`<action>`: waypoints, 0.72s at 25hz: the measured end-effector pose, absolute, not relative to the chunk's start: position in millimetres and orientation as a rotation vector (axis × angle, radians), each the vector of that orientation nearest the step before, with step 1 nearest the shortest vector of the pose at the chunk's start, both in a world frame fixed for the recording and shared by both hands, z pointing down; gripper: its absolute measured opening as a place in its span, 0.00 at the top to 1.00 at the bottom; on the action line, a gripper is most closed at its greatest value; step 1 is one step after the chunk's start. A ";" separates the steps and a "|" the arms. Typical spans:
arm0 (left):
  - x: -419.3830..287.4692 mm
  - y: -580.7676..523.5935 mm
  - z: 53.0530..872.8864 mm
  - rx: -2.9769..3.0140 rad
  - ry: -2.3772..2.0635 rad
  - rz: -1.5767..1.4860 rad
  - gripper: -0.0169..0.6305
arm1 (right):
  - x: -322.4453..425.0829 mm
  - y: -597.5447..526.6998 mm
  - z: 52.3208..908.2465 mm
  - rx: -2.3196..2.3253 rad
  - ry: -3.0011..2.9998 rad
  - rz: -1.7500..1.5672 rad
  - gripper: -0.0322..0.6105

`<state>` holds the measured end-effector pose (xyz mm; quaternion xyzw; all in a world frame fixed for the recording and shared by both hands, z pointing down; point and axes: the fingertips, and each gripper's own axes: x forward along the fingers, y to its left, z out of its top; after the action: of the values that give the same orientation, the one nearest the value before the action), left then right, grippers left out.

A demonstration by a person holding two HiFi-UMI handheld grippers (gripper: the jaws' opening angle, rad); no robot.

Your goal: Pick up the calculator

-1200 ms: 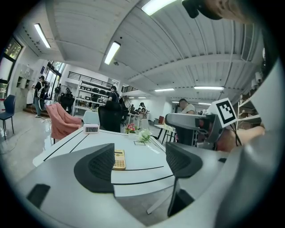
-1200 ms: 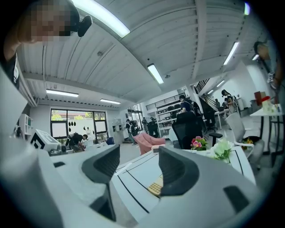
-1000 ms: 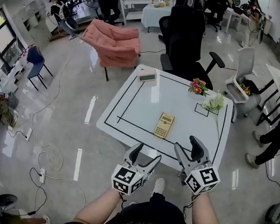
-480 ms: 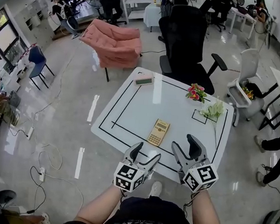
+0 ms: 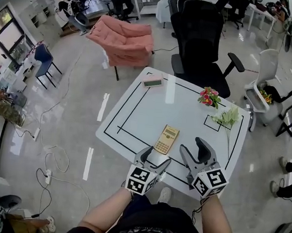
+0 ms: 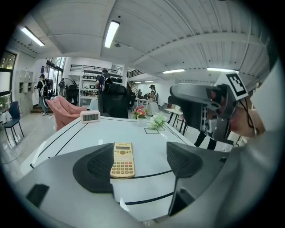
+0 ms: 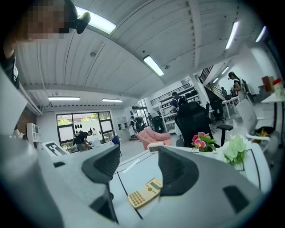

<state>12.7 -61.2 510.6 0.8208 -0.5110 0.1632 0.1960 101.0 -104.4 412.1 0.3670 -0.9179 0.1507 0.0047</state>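
Observation:
A yellow calculator (image 5: 166,138) lies flat on the white table (image 5: 146,113), near its front edge. My left gripper (image 5: 154,157) is open just short of the calculator (image 6: 123,159), which shows ahead between its jaws, closer to the left one; nothing is held. My right gripper (image 5: 193,150) is open too, over the table's front edge to the right of the calculator (image 7: 144,193). In the right gripper view the calculator lies low between the jaws, well ahead.
A small digital clock (image 5: 153,81) stands at the table's far left corner. A pot of pink flowers (image 5: 208,97) and a white flower stem (image 5: 228,116) lie at the far right. A black office chair (image 5: 201,40) stands behind the table, with a pink chair (image 5: 123,40) to its left.
Both grippers have moved forward toward the table, the left one lower and closer to the calculator. The calculator has not moved on the table.

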 end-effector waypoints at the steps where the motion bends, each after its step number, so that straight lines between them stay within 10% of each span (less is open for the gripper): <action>1: 13.0 -64.1 516.1 2.291 -1.427 0.473 0.42 | 100.9 -107.2 414.3 1.151 -2.870 0.480 0.54; 18: 8.4 -113.9 612.4 2.195 -1.253 0.753 0.38 | 105.8 -130.5 455.7 1.330 -2.703 0.601 0.54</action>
<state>8.4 -113.9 612.4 0.8060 -0.4600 0.2765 0.2495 105.8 -130.5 455.7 0.4328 -0.8794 0.1954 0.0348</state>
